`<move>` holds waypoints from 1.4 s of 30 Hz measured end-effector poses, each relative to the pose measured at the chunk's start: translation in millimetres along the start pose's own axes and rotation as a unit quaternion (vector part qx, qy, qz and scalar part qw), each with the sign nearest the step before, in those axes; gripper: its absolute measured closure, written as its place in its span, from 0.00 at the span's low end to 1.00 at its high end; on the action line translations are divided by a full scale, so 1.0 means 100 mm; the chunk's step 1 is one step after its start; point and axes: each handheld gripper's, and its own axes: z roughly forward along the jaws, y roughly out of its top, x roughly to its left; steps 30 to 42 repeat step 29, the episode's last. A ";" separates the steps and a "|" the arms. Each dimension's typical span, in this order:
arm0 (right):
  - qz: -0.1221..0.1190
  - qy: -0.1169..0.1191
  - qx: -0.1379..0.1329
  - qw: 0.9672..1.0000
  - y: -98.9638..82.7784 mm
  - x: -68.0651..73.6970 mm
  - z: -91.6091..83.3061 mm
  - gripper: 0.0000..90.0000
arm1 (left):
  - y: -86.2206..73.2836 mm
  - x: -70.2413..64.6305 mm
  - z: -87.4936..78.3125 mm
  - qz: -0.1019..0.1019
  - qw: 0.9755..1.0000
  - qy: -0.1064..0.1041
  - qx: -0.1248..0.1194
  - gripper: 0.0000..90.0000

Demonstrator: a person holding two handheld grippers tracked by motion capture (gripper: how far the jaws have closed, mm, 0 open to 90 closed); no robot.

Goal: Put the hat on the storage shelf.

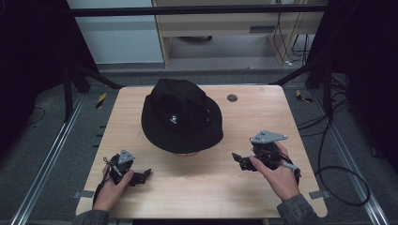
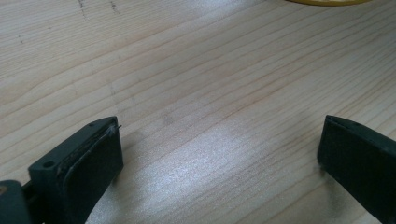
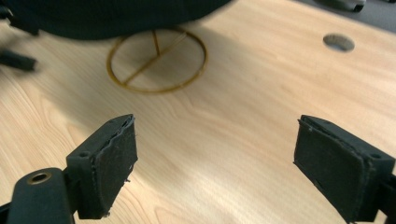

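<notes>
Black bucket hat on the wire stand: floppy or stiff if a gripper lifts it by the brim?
Probably floppy: the black fabric bucket hat has a soft brim that droops unevenly. Likely light, since a thin gold wire stand alone carries it above the wooden table. A sideways push might tip hat and stand together.

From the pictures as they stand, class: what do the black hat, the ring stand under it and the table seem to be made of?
The hat: soft matte woven cloth, probably cotton, with a floppy brim, metal-looking eyelets and a small white emblem. The ring stand: thin wire, brass or gold in colour, likely metal. The table: light wood or wood-look laminate, its printed-looking grain and soft sheen leaving that open.
</notes>
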 end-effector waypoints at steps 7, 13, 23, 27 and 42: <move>0.027 -0.010 0.037 0.999 -0.43 -0.03 0.25 0.15 | 0.00 0.00 0.00 -0.001 1.000 0.000 0.000 0.00; 0.038 -0.025 0.081 0.996 -0.68 -0.04 0.45 0.15 | 0.00 0.00 0.00 -0.001 1.000 0.000 0.000 0.00; 0.039 -0.046 0.097 0.993 -0.81 -0.05 0.55 0.12 | 0.00 0.00 0.00 -0.001 1.000 0.000 0.000 0.00; 0.041 -0.051 0.063 0.996 -0.88 -0.03 0.58 0.08 | 0.00 0.00 0.00 -0.001 1.000 -0.001 0.000 0.00; 0.041 -0.051 0.063 0.996 -0.88 -0.03 0.58 0.08 | 0.00 0.00 0.00 -0.001 1.000 -0.001 0.002 0.00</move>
